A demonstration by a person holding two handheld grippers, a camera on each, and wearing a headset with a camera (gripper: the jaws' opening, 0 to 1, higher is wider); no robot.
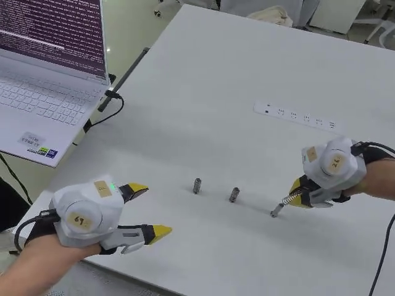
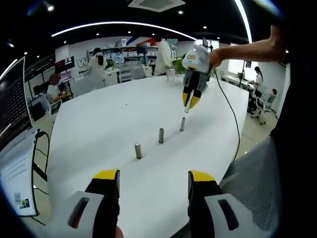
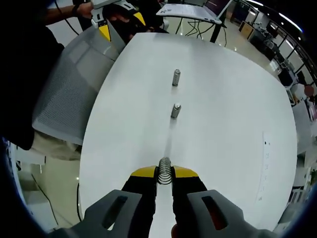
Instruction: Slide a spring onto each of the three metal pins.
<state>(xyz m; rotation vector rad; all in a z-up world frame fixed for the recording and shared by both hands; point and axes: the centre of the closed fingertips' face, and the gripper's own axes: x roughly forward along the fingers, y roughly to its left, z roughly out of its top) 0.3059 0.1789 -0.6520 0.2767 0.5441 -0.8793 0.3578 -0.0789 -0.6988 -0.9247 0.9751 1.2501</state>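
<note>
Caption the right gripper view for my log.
Right gripper shut on a spring over the white table, two upright pins ahead.

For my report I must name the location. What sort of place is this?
Probably an open-plan office or lab: a large white table with a laptop and a power strip, people seated at work in the background, and a ceiling air-conditioning unit.

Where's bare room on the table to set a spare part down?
Widest free patch: between the laptop and the power strip, beyond the pin row. Smaller one between the open left gripper and the nearest pin. Crowded at the right end, where the right gripper holds a spring by the last pin.
</note>
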